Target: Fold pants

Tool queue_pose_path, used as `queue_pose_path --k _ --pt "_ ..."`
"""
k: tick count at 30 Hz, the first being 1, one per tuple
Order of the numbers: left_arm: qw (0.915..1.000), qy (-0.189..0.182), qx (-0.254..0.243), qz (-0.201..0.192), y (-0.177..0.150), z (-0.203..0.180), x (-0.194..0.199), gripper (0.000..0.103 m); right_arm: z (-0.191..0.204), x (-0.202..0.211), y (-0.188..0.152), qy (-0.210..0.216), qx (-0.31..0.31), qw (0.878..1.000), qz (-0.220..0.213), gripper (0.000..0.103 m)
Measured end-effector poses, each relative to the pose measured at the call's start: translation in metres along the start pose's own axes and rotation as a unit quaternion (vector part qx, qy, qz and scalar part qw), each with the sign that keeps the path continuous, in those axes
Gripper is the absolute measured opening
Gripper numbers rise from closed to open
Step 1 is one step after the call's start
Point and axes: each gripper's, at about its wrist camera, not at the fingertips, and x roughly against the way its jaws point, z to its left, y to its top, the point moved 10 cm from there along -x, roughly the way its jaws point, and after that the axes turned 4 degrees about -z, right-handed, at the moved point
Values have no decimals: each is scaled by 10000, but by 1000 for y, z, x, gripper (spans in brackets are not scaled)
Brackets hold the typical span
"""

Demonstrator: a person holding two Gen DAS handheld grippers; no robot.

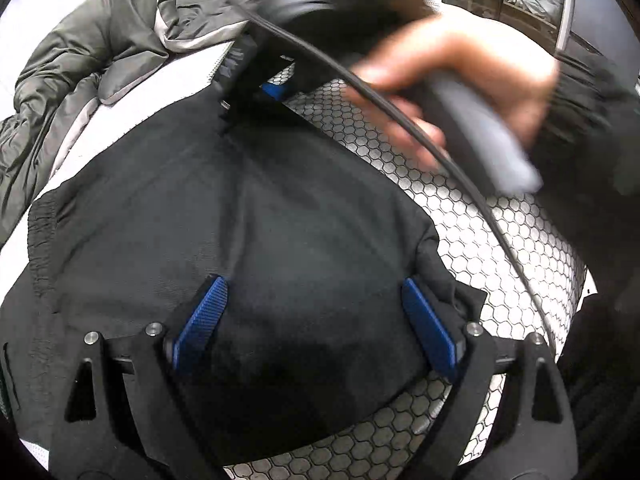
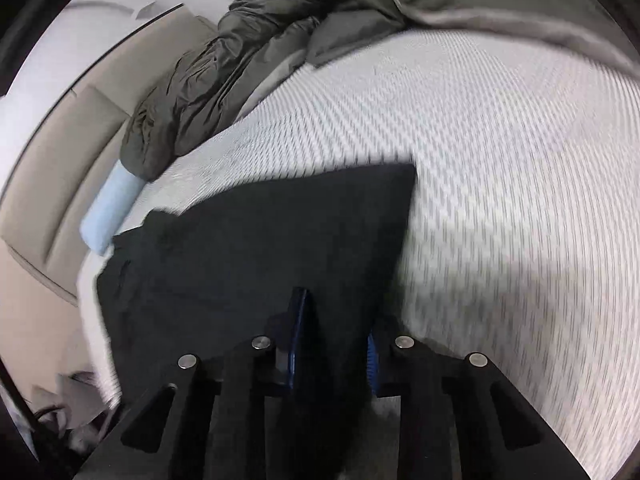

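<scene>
The black pants (image 1: pixel 240 220) lie spread on a bed (image 2: pixel 500 200), matte dark cloth with a gathered elastic waistband (image 1: pixel 44 240) off to the left of the left claw (image 1: pixel 316 320). In the left wrist view the cloth fills the space ahead of and under that claw, bulging up between its blue pads (image 1: pixel 204 316), which stand wide apart with no grip on it.

In the right wrist view the pants end in a straight edge and a sharp corner ahead of the right claw (image 2: pixel 334 344). Its jaws are narrow, dark cloth lying between them; whether the pads press on it cannot be told through the blur.

Beyond the left claw, a hand (image 1: pixel 460 80) holds the right claw's handle. A honeycomb-patterned sheet (image 1: pixel 460 220) shows to the right. A grey quilted blanket (image 2: pixel 280 40) is bunched farther off.
</scene>
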Motion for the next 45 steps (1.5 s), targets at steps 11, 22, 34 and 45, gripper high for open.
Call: queue_pose_path --k 11,22,34,45 --pt "9944 -842 463 -431 1 22 42 90 -6 4 40 50 -474 9987 -173 61" --pt "9584 831 2628 -736 -73 240 86 89 34 39 -60 190 -323 9992 -109 34" --pt "9723 428 2273 -336 -97 208 66 37 21 63 -67 -303 149 9993 -186 54" --pt "9767 331 2110 -224 -112 211 86 17 11 76 -89 -323 312 9990 -79 61"
